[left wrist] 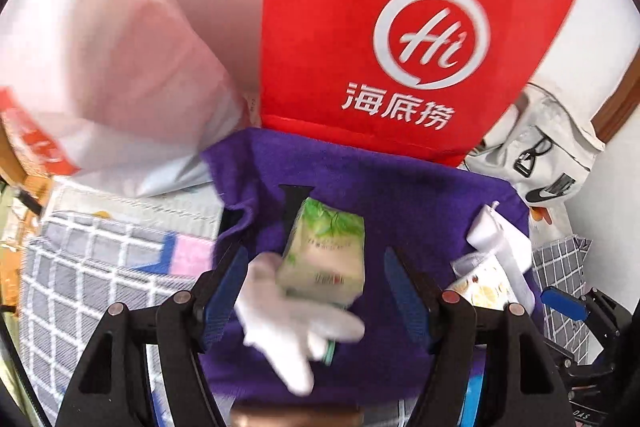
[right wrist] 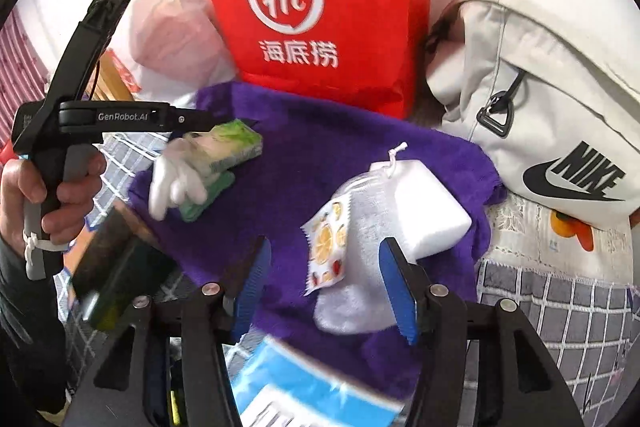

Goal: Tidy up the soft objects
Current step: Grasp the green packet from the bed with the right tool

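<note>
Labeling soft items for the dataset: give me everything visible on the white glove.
The white glove is thin, soft, fabric-like, limp and empty, fingers splayed toward the camera. It lies on the purple towel, near its left edge, draped partly over a green-and-cream tissue pack. In the left wrist view it sits between the left tongs, whose pads do not touch it. Blur hides its finer texture.

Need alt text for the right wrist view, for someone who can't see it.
The right gripper, open, hangs over a purple towel bearing a white pouch, fruit-print packet and white sponge. Behind stand a red bag and white backpack.
</note>
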The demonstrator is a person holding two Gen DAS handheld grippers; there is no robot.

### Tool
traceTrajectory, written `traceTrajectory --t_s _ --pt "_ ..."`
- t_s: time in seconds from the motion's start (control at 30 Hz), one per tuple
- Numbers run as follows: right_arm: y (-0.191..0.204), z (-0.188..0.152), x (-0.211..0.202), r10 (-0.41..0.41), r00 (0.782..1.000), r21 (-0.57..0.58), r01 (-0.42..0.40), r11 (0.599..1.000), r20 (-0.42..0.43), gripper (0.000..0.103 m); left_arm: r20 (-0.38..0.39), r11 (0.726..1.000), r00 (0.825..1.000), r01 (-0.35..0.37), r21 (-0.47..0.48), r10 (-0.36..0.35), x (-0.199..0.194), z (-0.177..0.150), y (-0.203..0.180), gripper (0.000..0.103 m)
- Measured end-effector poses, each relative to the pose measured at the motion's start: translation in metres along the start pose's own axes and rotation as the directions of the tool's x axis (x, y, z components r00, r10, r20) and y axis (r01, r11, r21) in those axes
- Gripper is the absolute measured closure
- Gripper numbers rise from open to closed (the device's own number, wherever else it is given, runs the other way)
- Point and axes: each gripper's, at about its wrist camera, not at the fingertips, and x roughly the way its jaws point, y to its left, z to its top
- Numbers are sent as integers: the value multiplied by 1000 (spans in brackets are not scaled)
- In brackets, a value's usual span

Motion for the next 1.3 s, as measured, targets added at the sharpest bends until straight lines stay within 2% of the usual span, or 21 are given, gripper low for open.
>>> traceTrajectory --t_s 0.17,0.33,0.57,0.67,0.83,0.9,1.07,1.2,1.27,1.3 --pt "23 -23 -30 19 999 6 -19 1000 28 47 44 999 999 -33 40 32 -42 -27 -5 34" --pt "44 -56 -61 48 997 28 -50 998 55 47 36 998 998 -50 44 48 -73 -65 -9 34" --pt "75 -112 -99 72 996 11 -73 997 52 49 36 1000 999 -13 7 13 -109 -128 -6 34" --pt "86 -137 -108 80 996 -16 -79 997 39 46 37 999 999 10 -41 -8 -118 -147 0 34" --pt "98 -174 -104 99 995 -19 -99 995 -12 43 24 997 1000 10 -74 -8 -124 -177 9 34" --pt "104 -190 -96 91 995 -31 -92 995 -34 40 13 996 1000 7 -89 -6 -124 -187 13 34" --pt "120 -216 -67 82 992 -69 -89 994 -92 40 -15 995 1000 -5 -100 3 -120 -215 22 34" --pt "128 -227 -46 33 995 -103 -43 994 -97 40 -48 992 999 -19 -124 13 -114 -232 28 34" --pt "133 -230 -46 12 999 -121 -18 992 -48 41 -64 991 998 -31 -128 23 -109 -240 27 34" --pt "134 -230 -45 0 999 -126 -5 992 -42 45 -79 991 996 -37 -126 27 -105 -244 25 34"
